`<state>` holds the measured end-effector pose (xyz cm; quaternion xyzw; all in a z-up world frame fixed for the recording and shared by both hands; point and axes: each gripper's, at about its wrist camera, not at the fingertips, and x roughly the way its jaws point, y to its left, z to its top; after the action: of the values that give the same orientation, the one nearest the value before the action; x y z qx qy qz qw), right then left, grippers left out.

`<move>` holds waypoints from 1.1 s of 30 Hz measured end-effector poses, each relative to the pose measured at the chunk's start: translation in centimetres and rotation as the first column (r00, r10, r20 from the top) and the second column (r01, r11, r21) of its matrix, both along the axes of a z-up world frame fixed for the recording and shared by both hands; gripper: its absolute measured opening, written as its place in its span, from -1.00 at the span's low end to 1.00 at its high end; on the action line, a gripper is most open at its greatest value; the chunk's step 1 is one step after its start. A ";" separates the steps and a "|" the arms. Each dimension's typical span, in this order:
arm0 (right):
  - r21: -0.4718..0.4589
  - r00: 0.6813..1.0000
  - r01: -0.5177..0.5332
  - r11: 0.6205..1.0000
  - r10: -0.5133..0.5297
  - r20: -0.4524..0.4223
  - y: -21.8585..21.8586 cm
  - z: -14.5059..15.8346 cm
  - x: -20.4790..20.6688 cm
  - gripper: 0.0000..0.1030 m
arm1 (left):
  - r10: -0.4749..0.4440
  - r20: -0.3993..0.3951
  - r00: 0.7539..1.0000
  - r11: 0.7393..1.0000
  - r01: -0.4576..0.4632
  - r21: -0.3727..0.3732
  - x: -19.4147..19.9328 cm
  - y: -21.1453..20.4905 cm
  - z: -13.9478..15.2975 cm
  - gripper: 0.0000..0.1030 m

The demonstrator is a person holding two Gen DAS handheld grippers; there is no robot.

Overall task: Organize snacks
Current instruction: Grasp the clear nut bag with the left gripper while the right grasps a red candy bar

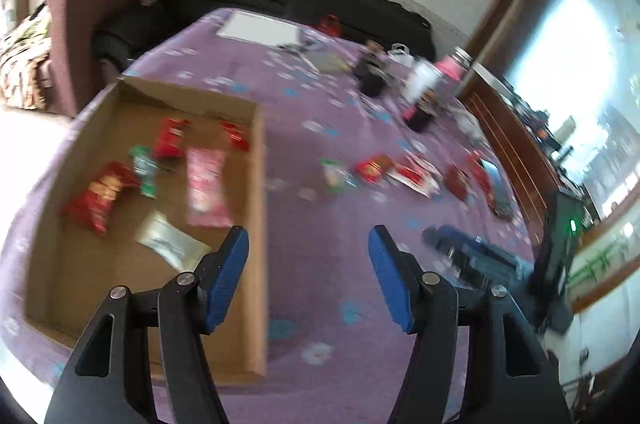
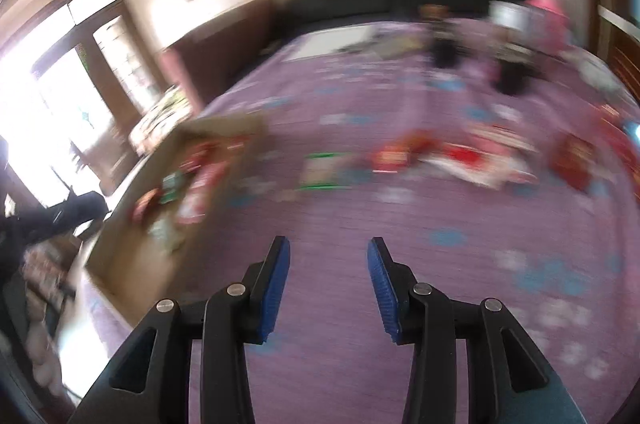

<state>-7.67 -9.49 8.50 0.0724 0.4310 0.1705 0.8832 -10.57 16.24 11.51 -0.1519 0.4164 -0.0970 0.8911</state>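
**Left wrist view: snacks split between the box and the purple cloth**

Left wrist view, from left to right: a shallow cardboard box (image 1: 256,184) lies on the purple cloth (image 1: 320,128) near its left edge. Inside it are several packets: a red bag (image 1: 100,196) at the left, a small green packet (image 1: 144,168), another red packet (image 1: 170,138) towards the far wall, a long pink packet (image 1: 204,184) beside the right wall, and a silver pouch (image 1: 168,244) at the near side. The left gripper (image 1: 308,256) hangs above the box's right wall with its blue fingers (image 1: 228,276) spread and nothing between them. Further right, loose on the cloth, lie a green and white packet (image 1: 334,174), a red packet (image 1: 374,168) and a heap of red and white packets (image 1: 416,176), reaching towards the cloth's right edge. The right gripper (image 1: 472,252) shows low at the right, too blurred there to read.

Right wrist view, badly blurred: the box (image 2: 132,236) sits at the left with packets inside. The right gripper (image 2: 328,264) hangs over bare cloth (image 2: 440,204), its fingers (image 2: 276,288) apart and holding nothing. Beyond it a row of loose packets runs across the cloth, the green and white packet (image 2: 324,170) leftmost, red ones (image 2: 394,156) to its right.
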 end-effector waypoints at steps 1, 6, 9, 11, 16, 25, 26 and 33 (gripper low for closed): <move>-0.001 0.999 0.034 0.999 -0.034 -0.002 -1.6 0.2 -0.3 -0.18 | -0.013 0.000 1.000 1.000 0.013 -0.003 -0.2 -0.8 -0.2 0.19; -0.015 0.984 0.179 0.984 -0.179 0.002 -8.3 0.0 0.8 -0.13 | -0.038 -0.014 0.999 0.999 0.037 -0.038 -1.1 -3.2 -1.2 0.19; -0.007 0.978 0.209 0.978 -0.209 -0.001 -9.7 -0.2 1.8 -0.13 | -0.036 -0.029 0.999 0.999 0.035 -0.041 -1.4 -3.7 -2.0 0.19; 0.007 0.979 0.204 0.979 -0.204 -0.013 -9.7 -0.5 2.9 -0.13 | -0.033 -0.042 0.999 0.999 0.032 -0.027 -1.3 -3.9 -2.6 0.19; 0.044 0.992 0.124 0.991 -0.122 -0.044 -5.9 -1.1 5.4 -0.13 | 0.020 -0.065 0.998 0.999 -0.024 -0.048 -1.3 -2.6 -3.5 0.19; -0.072 0.993 0.055 0.996 -0.062 -0.102 3.9 -2.5 13.1 -0.15 | 0.039 -0.057 0.998 0.997 -0.043 -0.061 -1.8 -0.6 -3.5 0.19; -0.088 0.991 0.060 0.994 -0.070 -0.112 4.3 -2.8 13.8 -0.15 | 0.038 -0.056 0.998 0.997 -0.041 -0.064 -1.9 -0.3 -3.4 0.19; -0.243 0.984 0.101 0.965 -0.134 -0.120 6.4 -5.3 16.0 -0.18 | 0.072 -0.029 0.997 0.995 -0.074 -0.064 -1.7 1.5 -2.7 0.19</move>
<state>8.35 -3.14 3.17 0.0040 0.5018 0.0601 0.8629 -12.32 17.72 8.79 -0.1970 0.4193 -0.0759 0.8830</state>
